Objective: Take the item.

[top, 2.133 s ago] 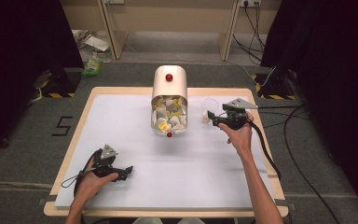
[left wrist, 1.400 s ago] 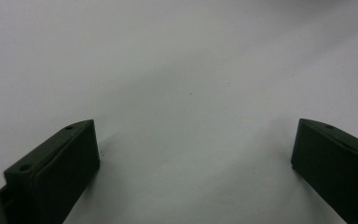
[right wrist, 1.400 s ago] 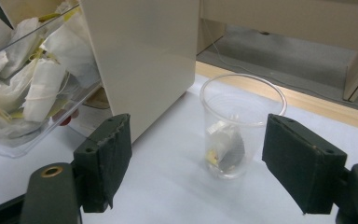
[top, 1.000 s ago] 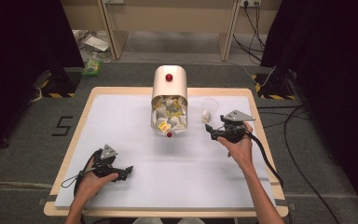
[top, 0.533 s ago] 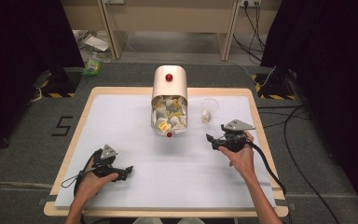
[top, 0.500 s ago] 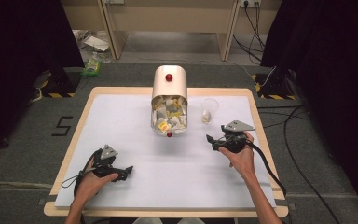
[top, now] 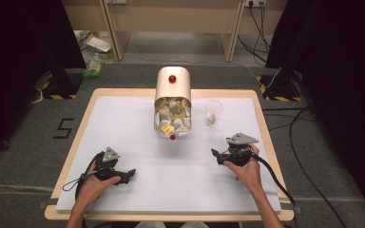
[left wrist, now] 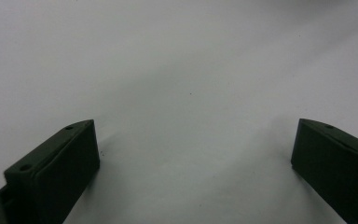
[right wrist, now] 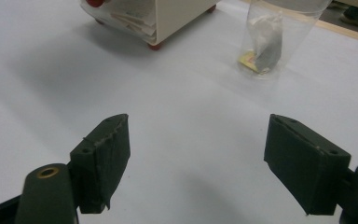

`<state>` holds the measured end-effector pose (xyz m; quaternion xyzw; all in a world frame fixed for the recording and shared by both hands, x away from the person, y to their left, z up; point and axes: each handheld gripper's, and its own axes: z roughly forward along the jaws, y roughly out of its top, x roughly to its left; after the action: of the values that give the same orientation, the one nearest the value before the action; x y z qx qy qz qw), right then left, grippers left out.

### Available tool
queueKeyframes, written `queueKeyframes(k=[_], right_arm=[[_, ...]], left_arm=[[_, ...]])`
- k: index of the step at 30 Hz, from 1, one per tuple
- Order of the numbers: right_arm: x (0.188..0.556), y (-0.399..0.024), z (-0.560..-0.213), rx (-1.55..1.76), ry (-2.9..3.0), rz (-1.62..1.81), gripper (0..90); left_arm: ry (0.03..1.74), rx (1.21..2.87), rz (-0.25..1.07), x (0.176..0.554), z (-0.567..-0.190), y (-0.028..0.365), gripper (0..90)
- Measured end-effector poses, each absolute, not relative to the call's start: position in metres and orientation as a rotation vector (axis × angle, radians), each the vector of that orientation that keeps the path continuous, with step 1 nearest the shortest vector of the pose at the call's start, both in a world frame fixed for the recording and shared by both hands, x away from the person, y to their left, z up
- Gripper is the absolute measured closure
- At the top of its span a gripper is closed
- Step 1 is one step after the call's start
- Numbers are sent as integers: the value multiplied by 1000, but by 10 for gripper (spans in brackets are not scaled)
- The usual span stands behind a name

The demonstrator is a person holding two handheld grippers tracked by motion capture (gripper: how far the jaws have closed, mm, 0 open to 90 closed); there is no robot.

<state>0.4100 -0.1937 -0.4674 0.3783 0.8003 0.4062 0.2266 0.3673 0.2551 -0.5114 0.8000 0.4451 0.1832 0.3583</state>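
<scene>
Teabag (right wrist: 265, 49) sits in clear cup (top: 213, 111) beside dispenser (top: 172, 102) — both grippers released, left (top: 129, 175), right (top: 215, 154).

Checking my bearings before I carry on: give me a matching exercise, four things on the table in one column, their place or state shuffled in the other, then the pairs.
Things:
1. cream round-topped tea bag dispenser with red knobs
2. clear plastic cup
3. left gripper
4. right gripper

Places or states:
A. open, near the front left of the white mat
B. middle back of the mat, full of tea bags
C. open, ahead of it the cup
D. right of the dispenser, one tea bag inside

Pairs: 1-B, 2-D, 3-A, 4-C
</scene>
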Motion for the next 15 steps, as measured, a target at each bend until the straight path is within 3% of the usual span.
queueKeyframes(k=[15], right_arm=[[396, -205, -484, 1088, 2245, 1089, 232]], left_arm=[[1148, 2064, 473, 367, -511, 255, 0]])
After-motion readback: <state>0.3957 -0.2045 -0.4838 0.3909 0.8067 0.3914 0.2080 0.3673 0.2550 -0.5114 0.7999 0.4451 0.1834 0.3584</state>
